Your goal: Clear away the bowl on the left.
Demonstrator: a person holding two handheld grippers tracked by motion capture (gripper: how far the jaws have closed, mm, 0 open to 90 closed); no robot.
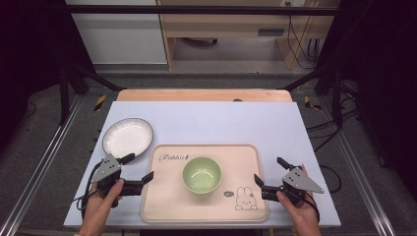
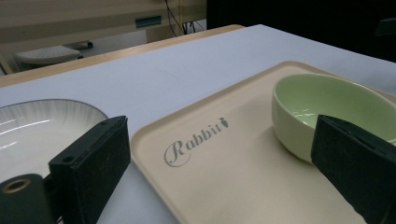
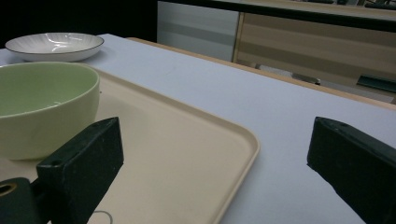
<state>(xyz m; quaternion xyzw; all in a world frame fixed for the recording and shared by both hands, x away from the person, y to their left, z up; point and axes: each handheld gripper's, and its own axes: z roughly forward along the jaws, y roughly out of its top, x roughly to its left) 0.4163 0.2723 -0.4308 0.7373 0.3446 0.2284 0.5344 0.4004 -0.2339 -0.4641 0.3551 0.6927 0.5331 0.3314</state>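
Note:
A pale green bowl (image 1: 202, 174) stands empty in the middle of a beige tray (image 1: 172, 206) printed with "Rabbit" and a rabbit drawing. A white plate (image 1: 127, 136) with a dark rim lies on the table beyond the tray's left corner. My left gripper (image 1: 137, 168) is open at the tray's left edge, near the plate. My right gripper (image 1: 270, 171) is open at the tray's right edge. In the left gripper view the bowl (image 2: 327, 109) sits on the tray (image 2: 224, 172) and the plate (image 2: 37, 130) lies at left. The right gripper view has the bowl (image 3: 44, 102), tray (image 3: 187, 154) and plate (image 3: 53, 45).
The tray rests on a light grey-blue table top (image 1: 221, 120) with a wooden strip along its far edge. Black frame posts stand at both sides, and cables lie on the floor at the right.

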